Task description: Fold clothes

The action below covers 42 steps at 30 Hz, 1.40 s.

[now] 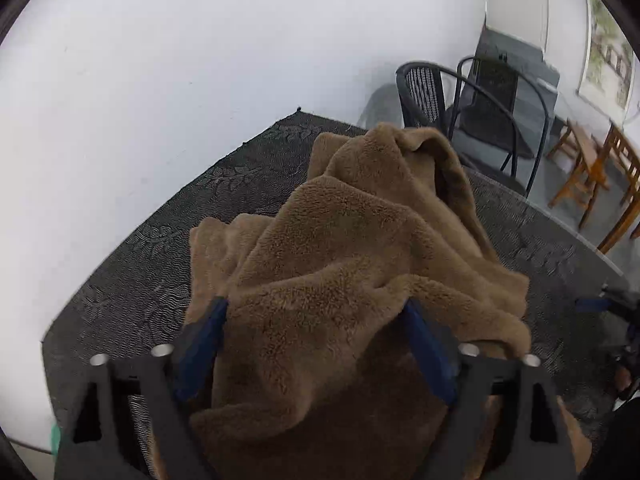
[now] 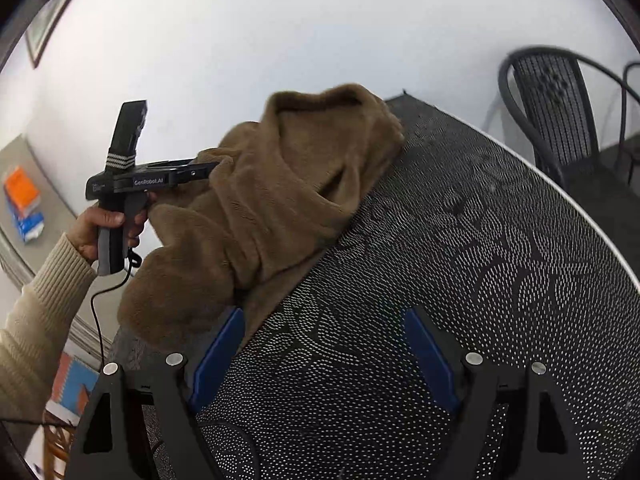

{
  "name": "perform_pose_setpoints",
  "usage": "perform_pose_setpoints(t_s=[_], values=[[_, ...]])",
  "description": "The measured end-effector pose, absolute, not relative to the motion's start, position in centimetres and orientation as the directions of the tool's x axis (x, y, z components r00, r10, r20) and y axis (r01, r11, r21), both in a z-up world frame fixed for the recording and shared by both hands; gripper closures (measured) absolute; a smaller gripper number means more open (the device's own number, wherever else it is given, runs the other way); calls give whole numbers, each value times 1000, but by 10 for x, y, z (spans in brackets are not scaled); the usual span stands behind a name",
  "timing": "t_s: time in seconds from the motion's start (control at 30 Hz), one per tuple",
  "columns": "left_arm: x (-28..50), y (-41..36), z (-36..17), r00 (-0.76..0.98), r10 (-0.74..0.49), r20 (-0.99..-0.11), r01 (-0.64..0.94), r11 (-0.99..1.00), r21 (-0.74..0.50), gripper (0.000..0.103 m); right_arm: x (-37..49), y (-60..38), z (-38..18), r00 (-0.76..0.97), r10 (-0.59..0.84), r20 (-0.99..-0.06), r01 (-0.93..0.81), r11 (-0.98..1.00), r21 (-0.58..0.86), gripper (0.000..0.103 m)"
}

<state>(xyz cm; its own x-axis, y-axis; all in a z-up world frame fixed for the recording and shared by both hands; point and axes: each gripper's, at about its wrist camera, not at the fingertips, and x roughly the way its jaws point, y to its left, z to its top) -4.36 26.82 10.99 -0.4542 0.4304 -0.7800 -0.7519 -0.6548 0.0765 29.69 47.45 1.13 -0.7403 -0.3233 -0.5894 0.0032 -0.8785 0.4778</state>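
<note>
Left of the left gripper (image 1: 316, 308) rises a plain white wall (image 1: 160, 80); between its parted blue pads, pads touching nap, bulges the brown fleece garment (image 1: 360, 240), heaped on a dark, dot-patterned round table (image 1: 140, 280), though whether the pads pinch it cannot be told. Right of it stand black mesh chairs (image 1: 424, 92) and wooden furniture (image 1: 592, 168). The right gripper (image 2: 324, 320) hangs wide open and empty over bare tabletop, the garment just beside its left pad.
</note>
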Motion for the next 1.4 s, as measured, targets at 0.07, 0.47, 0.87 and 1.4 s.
perform_pose_setpoints(t_s=[0.07,0.47,0.87,1.4], values=[[-40,263,111,-438,454,-776,-741,-672,25,62,295,476,10,-736,-325,-594,-6,-874,487,19],[98,180,184,-702,565,-434,-609,-792,-47,90,294,471,13,-740,-299,-603,-17,-887,461,19],[223,2,246,-916,379,-131,-345,-912,-221,90,310,428,56,-822,-166,-544,127,-986,110,19],[247,-58,213,-953,251,-168,-193,-934,-300,90,371,287,20,-883,-270,-383,469,-514,-718,19]])
